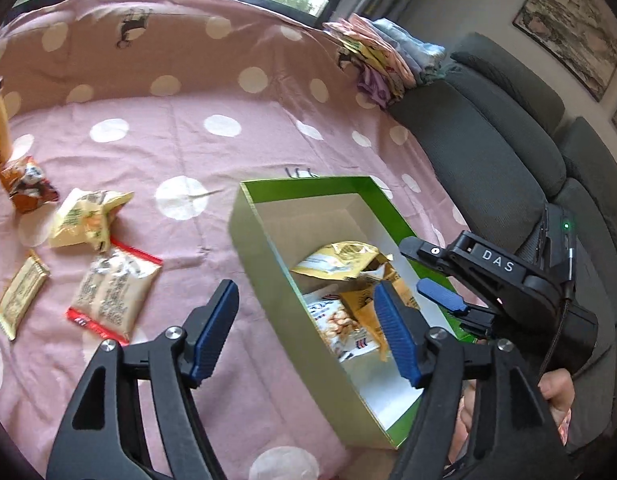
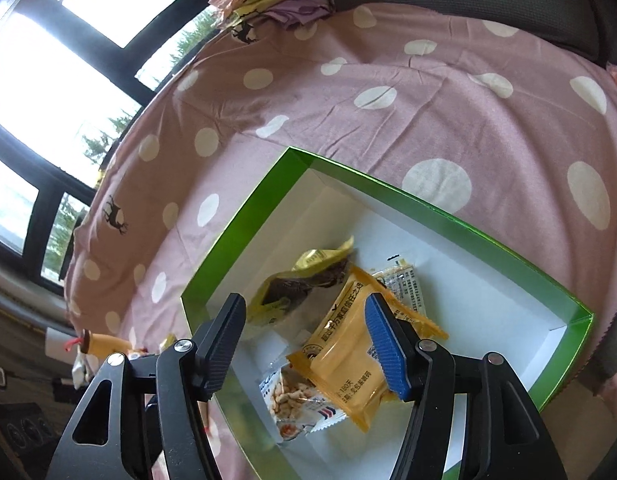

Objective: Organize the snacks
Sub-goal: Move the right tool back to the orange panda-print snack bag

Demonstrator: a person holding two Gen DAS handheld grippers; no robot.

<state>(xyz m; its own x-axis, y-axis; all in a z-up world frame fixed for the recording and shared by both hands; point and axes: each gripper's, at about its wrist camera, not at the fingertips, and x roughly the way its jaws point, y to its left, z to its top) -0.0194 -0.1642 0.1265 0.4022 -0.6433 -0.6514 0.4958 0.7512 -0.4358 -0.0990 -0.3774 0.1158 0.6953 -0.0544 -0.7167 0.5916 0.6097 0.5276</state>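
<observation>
Snack packets (image 2: 340, 344) in green box (image 2: 244, 224), under right gripper (image 2: 304, 344) agape and empty, left gripper (image 1: 308, 332) agape alongside

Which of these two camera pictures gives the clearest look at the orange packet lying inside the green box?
The right wrist view. There the orange packet lies nearly whole on the floor of the green box, its print readable. In the left wrist view the orange packet is mostly hidden behind a blue fingertip and the box wall.
</observation>
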